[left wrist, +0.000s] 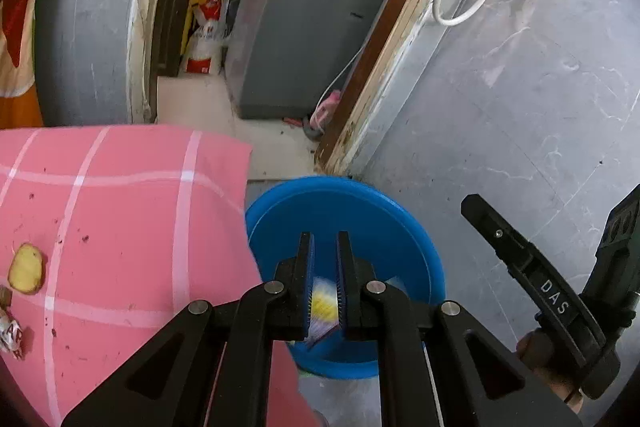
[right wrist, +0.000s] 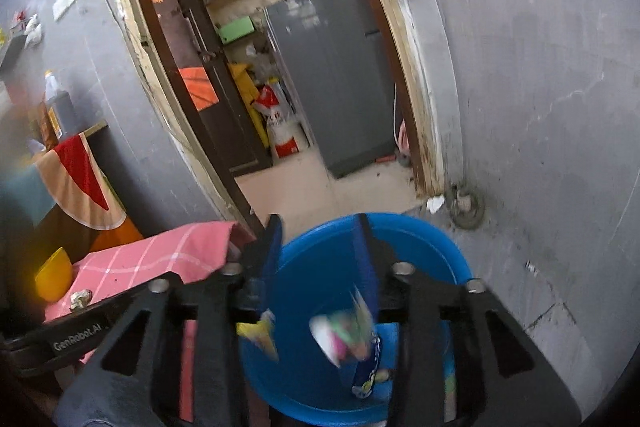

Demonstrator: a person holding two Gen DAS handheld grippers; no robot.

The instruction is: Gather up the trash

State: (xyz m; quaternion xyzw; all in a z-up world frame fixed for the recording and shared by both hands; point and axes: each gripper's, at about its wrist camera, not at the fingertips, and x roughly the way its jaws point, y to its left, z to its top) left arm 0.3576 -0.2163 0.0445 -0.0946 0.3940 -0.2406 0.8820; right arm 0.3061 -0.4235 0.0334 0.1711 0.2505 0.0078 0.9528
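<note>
We count one blue basin (left wrist: 400,227) on the grey floor (left wrist: 520,107), just beside the corner of one table under a pink checked cloth (left wrist: 120,207). Our left gripper (left wrist: 325,267) hangs over the basin with its fingers a narrow gap apart; a yellow and white wrapper (left wrist: 322,301) shows blurred in that gap, and we cannot tell whether the pads pinch it or it lies loose below them. Our right gripper (right wrist: 318,247) stands wide apart above the same basin (right wrist: 440,247) and holds nothing.

In the right wrist view we count three pieces of trash over or in the basin: a blurred yellow wrapper (right wrist: 260,335), a blurred pink, green and white wrapper (right wrist: 344,335), and a blue packet (right wrist: 370,367) leaning on the inner wall.

On the cloth in the left view lie three more things at the left edge: one potato slice (left wrist: 26,269), one red and white sweet wrapper (left wrist: 12,339) and one brown scrap (left wrist: 4,295), cut off by the frame.

Writing we can read: "DAS" on the right gripper's body (left wrist: 554,297) and "GenRobot.AI" on the left gripper's body (right wrist: 78,337). The sack (right wrist: 282,131) in the doorway bears print too small to read.
</note>
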